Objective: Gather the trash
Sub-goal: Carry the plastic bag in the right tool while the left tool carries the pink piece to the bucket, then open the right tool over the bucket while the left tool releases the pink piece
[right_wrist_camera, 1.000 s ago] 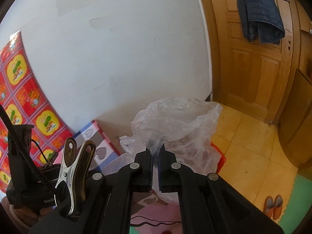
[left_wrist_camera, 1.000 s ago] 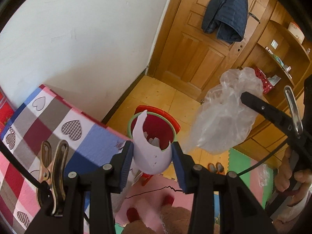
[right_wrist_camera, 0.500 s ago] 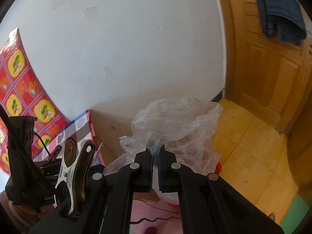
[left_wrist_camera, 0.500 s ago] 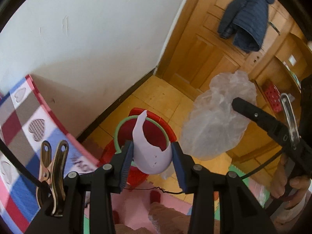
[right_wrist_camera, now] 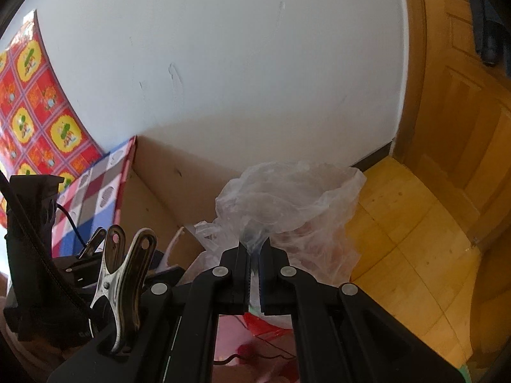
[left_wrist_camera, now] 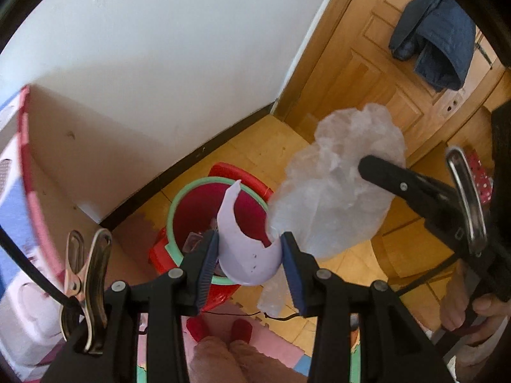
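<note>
The left gripper (left_wrist_camera: pixel 249 250) has its jaws clamped on a broken lilac cup (left_wrist_camera: pixel 246 255), pads pressing its two sides, with the cup's torn edge rising in a curved point. Directly beyond the cup stands a red bin (left_wrist_camera: pixel 198 217) with a green rim, its mouth open and facing up; some scraps lie inside. The cup hangs over the near part of that rim.

The right gripper (right_wrist_camera: pixel 254 255) has its jaws closed tight on a crumpled clear bag (right_wrist_camera: pixel 287 204), which billows out past the fingertips. From the left wrist camera the bag (left_wrist_camera: pixel 338 191) hangs in the air just right of the bin, near the cup but whether touching it cannot be told.

The bin sits on a yellow wooden floor (left_wrist_camera: pixel 265 150) in a corner. A white wall (left_wrist_camera: pixel 159 48) with a dark skirting runs close behind it, a table (left_wrist_camera: pixel 80 172) with a checked cloth closes off the left, and a wooden door (left_wrist_camera: pixel 383 73) with a blue jacket (left_wrist_camera: pixel 437 54) hung on it stands to the right. Open floor lies between the bin and the door. A thin black cable (left_wrist_camera: pixel 242 314) trails across the floor in front of the bin, next to pink foam mats (left_wrist_camera: pixel 271 341). The person's feet in red socks (left_wrist_camera: pixel 217 328) stand at the bin's near side.
</note>
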A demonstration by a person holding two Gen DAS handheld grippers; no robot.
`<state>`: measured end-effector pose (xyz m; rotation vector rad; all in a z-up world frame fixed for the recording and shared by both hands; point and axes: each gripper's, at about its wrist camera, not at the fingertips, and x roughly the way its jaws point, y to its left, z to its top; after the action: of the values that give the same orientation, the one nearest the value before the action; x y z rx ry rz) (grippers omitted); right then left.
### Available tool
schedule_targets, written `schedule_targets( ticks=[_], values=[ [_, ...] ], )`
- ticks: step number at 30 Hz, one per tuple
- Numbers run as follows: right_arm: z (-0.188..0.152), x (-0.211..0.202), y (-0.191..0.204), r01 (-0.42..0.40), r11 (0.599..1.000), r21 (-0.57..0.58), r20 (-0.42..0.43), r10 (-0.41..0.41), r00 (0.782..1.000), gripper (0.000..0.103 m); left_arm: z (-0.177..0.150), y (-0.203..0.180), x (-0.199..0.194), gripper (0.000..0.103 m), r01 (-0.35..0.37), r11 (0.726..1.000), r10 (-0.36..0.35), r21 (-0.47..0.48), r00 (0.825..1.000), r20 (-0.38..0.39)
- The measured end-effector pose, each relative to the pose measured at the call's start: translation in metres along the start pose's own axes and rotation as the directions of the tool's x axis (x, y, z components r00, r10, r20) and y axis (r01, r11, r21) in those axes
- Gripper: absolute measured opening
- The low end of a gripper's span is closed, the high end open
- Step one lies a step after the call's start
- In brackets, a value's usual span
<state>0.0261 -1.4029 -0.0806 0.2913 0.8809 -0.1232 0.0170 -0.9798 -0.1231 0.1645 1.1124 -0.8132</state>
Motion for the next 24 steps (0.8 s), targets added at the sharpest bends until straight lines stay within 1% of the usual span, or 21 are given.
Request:
schedule_targets(
  ticks=[5, 10, 15, 21, 24],
  values=[
    [-0.007, 0.038, -0.019, 0.01, 1.0, 0.027, -0.034, -0.009, 0.999, 0.004, 0.001, 0.007, 0.047, 0.042, 0.004, 1.0, -0.004, 0.004, 0.999, -0.04],
    [-0.018, 0.077, -0.031, 0.015, 0.999, 0.031, -0.067, -0.012, 0.998, 0.004, 0.001, 0.018, 0.094, 0.042, 0.014, 1.0, -0.015, -0.02, 0.997, -0.072],
    [-0.029, 0.117, -0.043, 0.003, 0.999, 0.053, -0.108, 0.003, 0.994, 0.005, -0.003, 0.026, 0.14, 0.042, -0.008, 1.0, 0.006, -0.015, 0.996, -0.089],
    [-0.044, 0.164, -0.053, -0.005, 0.999, 0.043, -0.166, 0.013, 0.986, 0.005, -0.016, 0.039, 0.178, 0.042, -0.013, 0.999, 0.008, -0.04, 0.991, -0.132],
    [-0.049, 0.182, -0.06, -0.011, 0.999, 0.052, -0.195, 0.02, 0.981, 0.005, -0.021, 0.039, 0.193, 0.042, 0.015, 1.0, -0.019, -0.023, 0.986, -0.167]
  ],
)
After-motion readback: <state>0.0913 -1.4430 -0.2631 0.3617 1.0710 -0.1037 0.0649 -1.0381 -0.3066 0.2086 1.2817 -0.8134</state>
